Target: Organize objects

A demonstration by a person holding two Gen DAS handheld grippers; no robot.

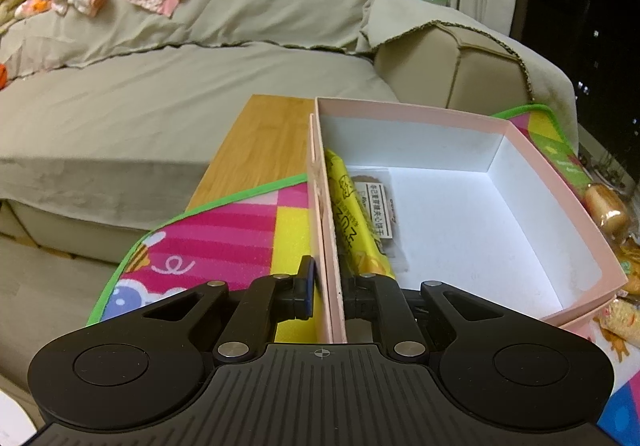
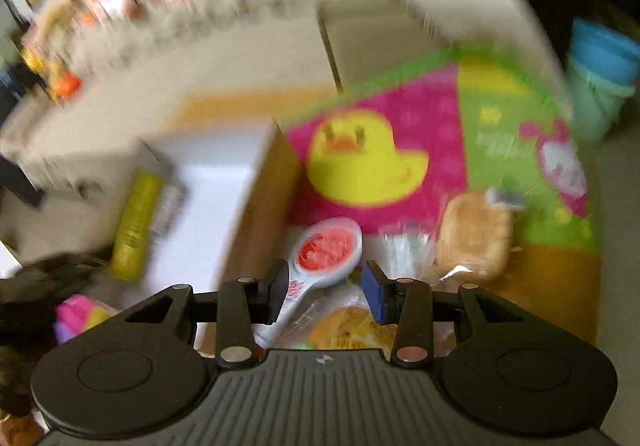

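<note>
The box (image 1: 472,118) stands on the play mat (image 1: 224,230), which lies over the table (image 1: 260,138); the sofa (image 1: 140,102) runs along the table's far edge. Inside the box, a wrapped roll (image 1: 352,222) lies against its left wall, with a flat labelled packet (image 1: 380,206) just to its right. Off the box's right wall, snack packets (image 1: 608,206) lie on the mat. In the right wrist view, a spoon-shaped pack (image 2: 324,250) lies on those packets beside the box, and a bread packet (image 2: 472,234) lies to its right.
</note>
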